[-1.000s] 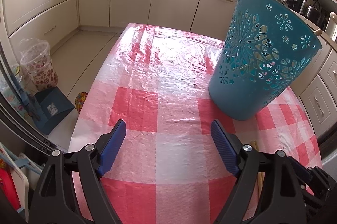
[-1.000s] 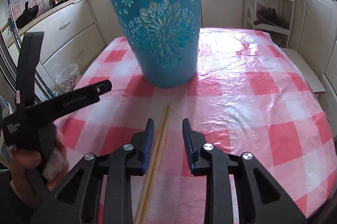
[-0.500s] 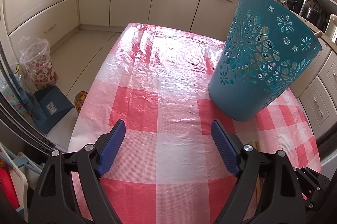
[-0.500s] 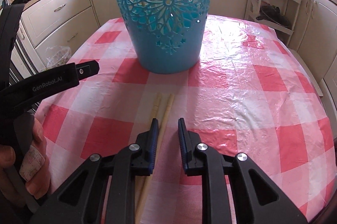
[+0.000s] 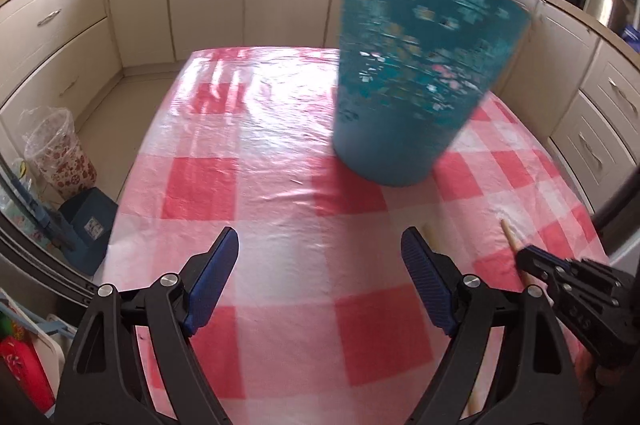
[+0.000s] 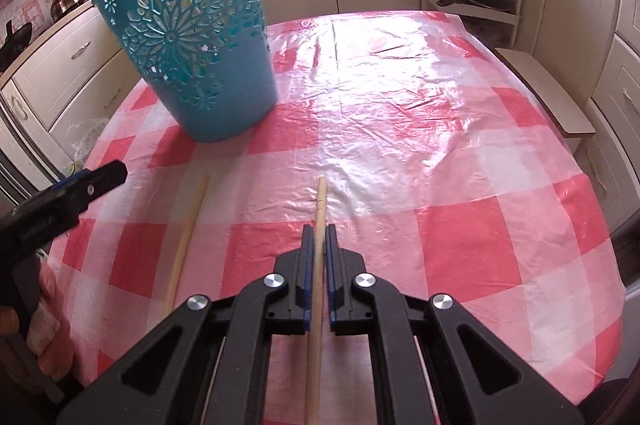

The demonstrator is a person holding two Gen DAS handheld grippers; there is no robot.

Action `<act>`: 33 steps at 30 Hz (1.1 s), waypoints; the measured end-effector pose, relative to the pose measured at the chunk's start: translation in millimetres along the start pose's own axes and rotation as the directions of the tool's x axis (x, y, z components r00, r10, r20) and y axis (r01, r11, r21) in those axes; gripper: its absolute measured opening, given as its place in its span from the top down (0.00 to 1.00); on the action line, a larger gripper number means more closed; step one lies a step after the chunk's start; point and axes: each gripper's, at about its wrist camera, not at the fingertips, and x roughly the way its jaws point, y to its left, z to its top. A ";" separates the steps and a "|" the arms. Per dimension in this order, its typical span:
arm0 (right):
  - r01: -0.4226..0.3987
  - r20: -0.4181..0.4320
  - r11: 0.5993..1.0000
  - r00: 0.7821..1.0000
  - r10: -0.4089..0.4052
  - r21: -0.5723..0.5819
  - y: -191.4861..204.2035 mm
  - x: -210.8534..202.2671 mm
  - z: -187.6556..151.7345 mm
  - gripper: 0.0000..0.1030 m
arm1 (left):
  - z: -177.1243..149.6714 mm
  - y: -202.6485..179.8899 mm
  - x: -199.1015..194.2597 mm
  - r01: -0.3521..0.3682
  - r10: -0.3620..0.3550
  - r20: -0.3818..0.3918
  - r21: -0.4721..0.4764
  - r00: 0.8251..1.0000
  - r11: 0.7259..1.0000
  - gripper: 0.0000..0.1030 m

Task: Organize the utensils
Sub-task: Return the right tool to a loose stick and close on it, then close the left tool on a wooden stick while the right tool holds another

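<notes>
Right wrist view had the clearest look at it: the right gripper (image 6: 316, 245) was clamped down on one wooden chopstick (image 6: 319, 209), the two blue pads (image 6: 307, 265) squeezed tight on either side of the stick with basically no gap left. The stick ran straight out between the fingers, its tip poking a bit past the fingertips over the red and white checked tablecloth (image 6: 440, 165). A second chopstick (image 6: 188, 225) lay flat on the cloth off to the left of those fingers, apart from the held one and roughly parallel to it. Further ahead and to the left of the fingertips stood the teal basket (image 6: 208, 65) with the flower cutouts, upright on the table, well apart from both sticks. I couldn't tell from either view what was inside it. Over on the left wrist camera, the left gripper (image 5: 320, 265) was spread wide with nothing between its fingers, just bare tablecloth below. The basket (image 5: 408, 85) sat ahead of it and a little right, blurry in that shot. The right gripper (image 5: 536, 261) showed off to the right of the left fingers, with the held chopstick's end (image 5: 510, 233) sticking out of it. A person's hand (image 6: 44, 325) wrapped around the left gripper's handle showed at the edge of the right view.
</notes>
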 end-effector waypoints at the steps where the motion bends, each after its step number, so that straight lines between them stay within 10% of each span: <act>1: -0.001 0.002 1.000 1.000 0.001 0.000 0.7 0.4 0.1 0.94 | -2.6 -12.4 -0.9 0.013 -0.013 -0.011 0.032 1.000 0.999 0.23; 11: -0.046 0.001 0.998 0.999 0.046 0.036 -7.1 1.6 3.6 0.94 | -13.3 -52.1 23.0 -0.038 0.049 -0.127 0.093 0.991 0.995 0.29; 17: -0.059 -0.003 0.997 0.998 0.060 0.058 -7.9 1.1 3.2 0.94 | -12.0 -55.7 23.1 -0.001 0.024 -0.133 0.170 0.991 0.985 0.86; 19: -0.065 -0.005 0.996 0.998 0.065 0.064 -8.8 0.9 3.1 0.94 | -9.0 -49.9 23.4 0.005 0.020 -0.146 0.169 0.989 0.986 0.91; 33: -0.088 -0.001 0.994 0.996 0.088 0.065 -3.4 4.6 6.3 0.92 | 6.6 -37.6 35.7 0.029 0.002 -0.190 0.161 0.982 0.986 0.92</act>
